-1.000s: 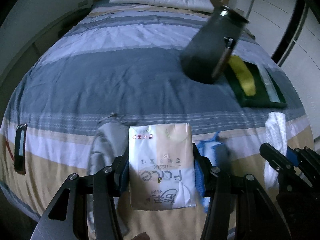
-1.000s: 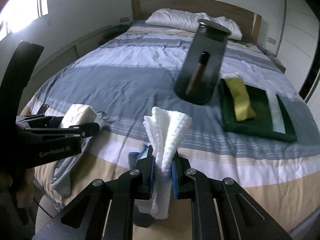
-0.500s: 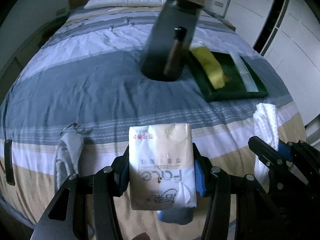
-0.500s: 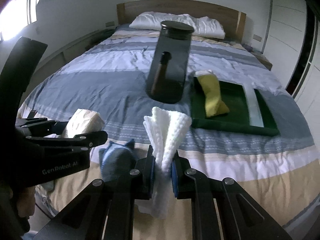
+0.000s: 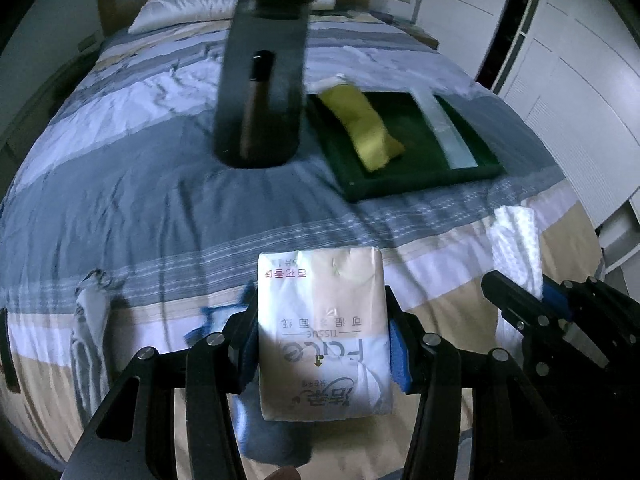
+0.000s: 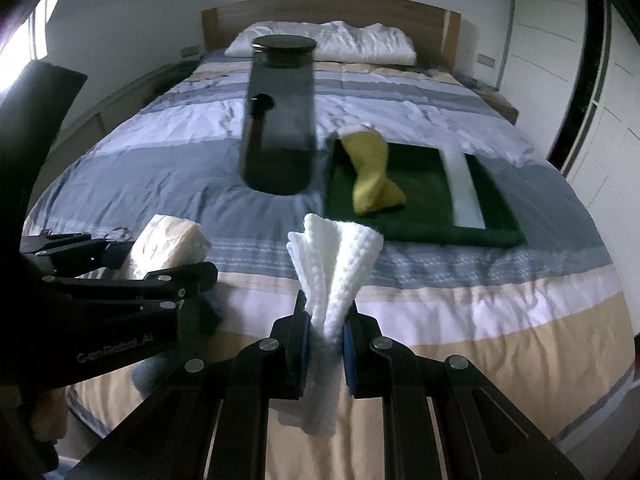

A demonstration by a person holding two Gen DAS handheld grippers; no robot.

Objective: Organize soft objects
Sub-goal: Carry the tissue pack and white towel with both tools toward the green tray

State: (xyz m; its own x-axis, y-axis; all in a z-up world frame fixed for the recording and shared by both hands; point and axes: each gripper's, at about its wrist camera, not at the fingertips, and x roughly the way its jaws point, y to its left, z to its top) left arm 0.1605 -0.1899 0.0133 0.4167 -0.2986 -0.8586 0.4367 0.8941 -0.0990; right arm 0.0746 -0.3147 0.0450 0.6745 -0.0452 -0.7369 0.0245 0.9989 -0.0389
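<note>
My left gripper is shut on a pack of face tissues and holds it above the near edge of the bed. My right gripper is shut on a folded white knitted cloth; the cloth also shows at the right of the left wrist view. A green tray lies on the bed's right half with a yellow soft item in it. The tissue pack shows at the left of the right wrist view.
A tall dark transparent jar with a bottle inside stands left of the tray. A grey-white cloth and a blue soft item lie at the bed's near edge. Pillows lie at the headboard; wardrobe doors stand right.
Both grippers have moved right and forward along the bed with their loads; the jar and green tray now sit nearer the centre of both views. The grey cloth has slid to the left.
</note>
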